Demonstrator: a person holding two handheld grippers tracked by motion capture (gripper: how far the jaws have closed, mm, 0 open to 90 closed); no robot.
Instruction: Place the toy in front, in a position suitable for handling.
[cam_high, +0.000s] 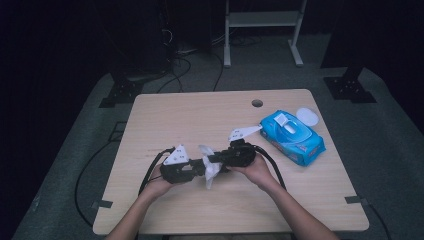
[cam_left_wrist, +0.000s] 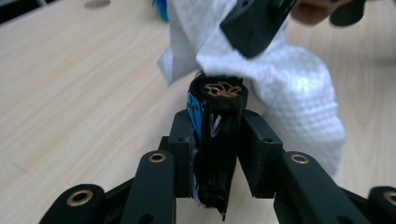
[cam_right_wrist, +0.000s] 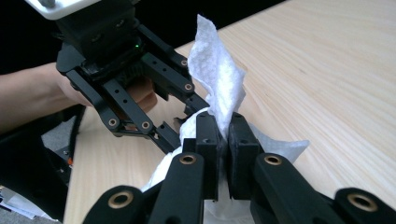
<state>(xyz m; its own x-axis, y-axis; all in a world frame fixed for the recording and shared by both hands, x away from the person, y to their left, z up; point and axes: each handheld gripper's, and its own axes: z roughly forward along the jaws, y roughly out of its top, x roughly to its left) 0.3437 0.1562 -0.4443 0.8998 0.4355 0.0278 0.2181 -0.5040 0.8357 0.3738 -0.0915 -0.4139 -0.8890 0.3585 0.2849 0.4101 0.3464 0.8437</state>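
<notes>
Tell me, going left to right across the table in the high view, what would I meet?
Left hand → left tool, gripping a dark tube → white wipe → right tool, pinching the wipe → right hand → blue wipes pack → its open round lid.

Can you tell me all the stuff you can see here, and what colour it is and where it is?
White textured wet wipe: one, white, held between both grippers.
Small dark cylinder with blue label: one, black and blue, in the left gripper's jaws.
Blue wet-wipe pack: one, blue, lid open, table's right side.
Light wooden table: one, pale wood.
White metal frame: one, on the floor behind.
Left gripper: black, shut on the cylinder.
Right gripper: black, pinching the wipe.
Hands: two, at the table's near edge.
</notes>
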